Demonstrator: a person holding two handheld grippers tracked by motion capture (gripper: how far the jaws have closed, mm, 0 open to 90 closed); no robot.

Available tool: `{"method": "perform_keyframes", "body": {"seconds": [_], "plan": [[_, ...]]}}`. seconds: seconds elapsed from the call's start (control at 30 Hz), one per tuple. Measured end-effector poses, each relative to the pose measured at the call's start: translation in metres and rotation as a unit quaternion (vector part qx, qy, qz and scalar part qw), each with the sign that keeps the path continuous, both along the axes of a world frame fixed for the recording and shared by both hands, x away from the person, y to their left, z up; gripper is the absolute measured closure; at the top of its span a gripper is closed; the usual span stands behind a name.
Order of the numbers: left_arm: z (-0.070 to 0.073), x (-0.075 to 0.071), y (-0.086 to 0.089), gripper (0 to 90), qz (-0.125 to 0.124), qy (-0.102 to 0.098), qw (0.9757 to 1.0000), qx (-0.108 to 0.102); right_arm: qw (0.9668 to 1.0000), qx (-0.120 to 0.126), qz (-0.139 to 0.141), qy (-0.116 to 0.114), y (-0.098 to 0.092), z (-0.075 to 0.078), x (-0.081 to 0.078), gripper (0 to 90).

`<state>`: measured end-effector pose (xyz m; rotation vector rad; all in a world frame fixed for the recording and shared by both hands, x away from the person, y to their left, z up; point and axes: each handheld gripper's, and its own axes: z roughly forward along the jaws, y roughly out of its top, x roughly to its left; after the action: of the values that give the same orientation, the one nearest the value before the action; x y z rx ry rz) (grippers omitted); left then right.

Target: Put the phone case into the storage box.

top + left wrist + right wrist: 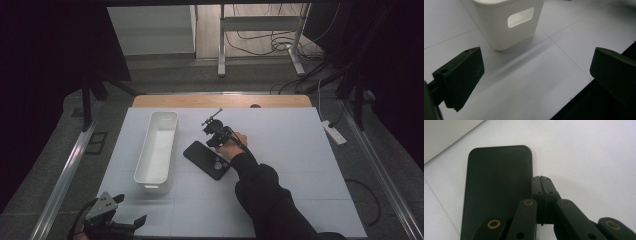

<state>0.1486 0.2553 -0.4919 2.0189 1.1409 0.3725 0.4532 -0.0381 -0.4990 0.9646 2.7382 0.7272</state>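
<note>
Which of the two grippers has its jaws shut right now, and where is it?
The right gripper: its jaws are pressed together, tips at the edge of the black phone. The left gripper stands wide open near the white bin, with nothing between its jaws.

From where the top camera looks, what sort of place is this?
Probably a lab recording bench: a table under a white sheet, dark curtains round it, loose cables on the floor behind.

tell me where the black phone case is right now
In the high view the black phone case lies flat mid-table, just right of the white bin, with the right tool at its far edge.
</note>
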Motion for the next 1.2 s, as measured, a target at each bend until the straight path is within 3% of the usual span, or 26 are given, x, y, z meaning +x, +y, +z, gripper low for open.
{"method": "perform_keyframes", "body": {"seconds": [0.43,0.57,1.2], "plan": [[0.0,0.0,0.0,0.2,0.0,0.0,1.0,0.0,0.9999,-0.008,-0.01,0.002,0.012,-0.012,0.014,90.0],[0.0,0.0,0.0,0.2,0.0,0.0,1.0,0.001,1.0,0.0,-0.007,0.003,0.015,-0.014,0.016,90.0],[0.0,0.0,0.0,0.2,0.0,0.001,1.0,0.003,0.9989,-0.005,0.045,0.011,0.029,-0.014,-0.007,90.0]]}}
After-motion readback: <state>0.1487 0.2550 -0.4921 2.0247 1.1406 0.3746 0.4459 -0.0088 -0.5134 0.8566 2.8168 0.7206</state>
